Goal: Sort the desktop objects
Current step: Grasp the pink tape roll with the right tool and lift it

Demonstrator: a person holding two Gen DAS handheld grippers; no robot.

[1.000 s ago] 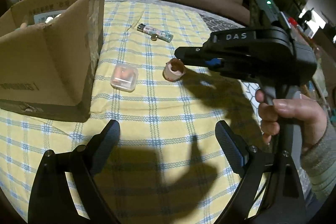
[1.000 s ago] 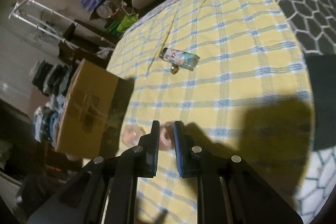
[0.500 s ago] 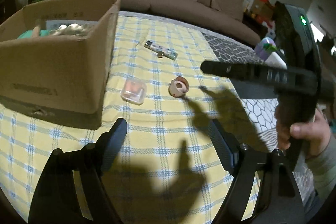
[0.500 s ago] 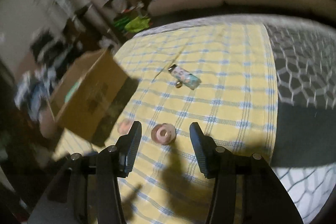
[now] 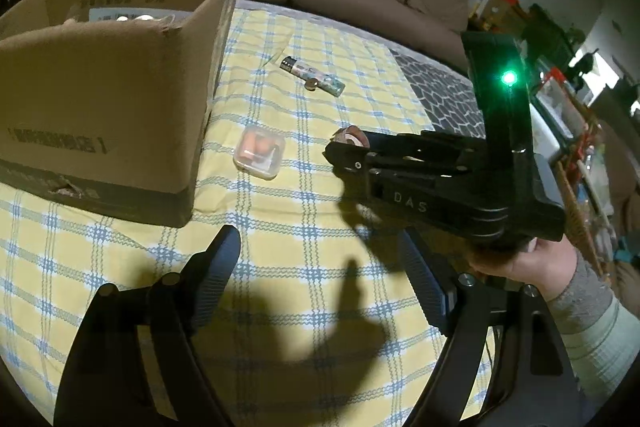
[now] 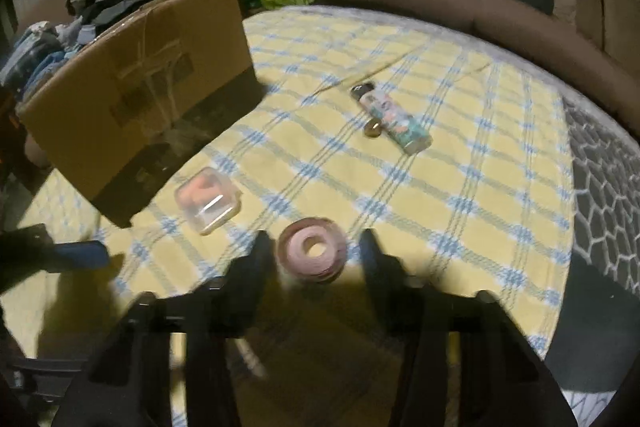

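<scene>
Right gripper (image 6: 314, 255) low over the yellow checked cloth (image 6: 460, 163), jaws just been closing, now straddling one pink tape roll (image 6: 313, 249) lying flat, hole upward; pads near its sides, contact not clear. Left gripper (image 5: 320, 277) spread wide, empty, above bare cloth. Beyond the roll: one clear plastic case (image 6: 208, 199) with orange contents. Further: one patterned lighter (image 6: 391, 117), long axis slanting away to the left, one small brass-coloured piece (image 6: 372, 129) touching it. One cardboard box (image 6: 136, 95), open, far left.

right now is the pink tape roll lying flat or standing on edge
Lying flat: the pink tape roll rests on the checked cloth with its centre hole facing up.
</scene>
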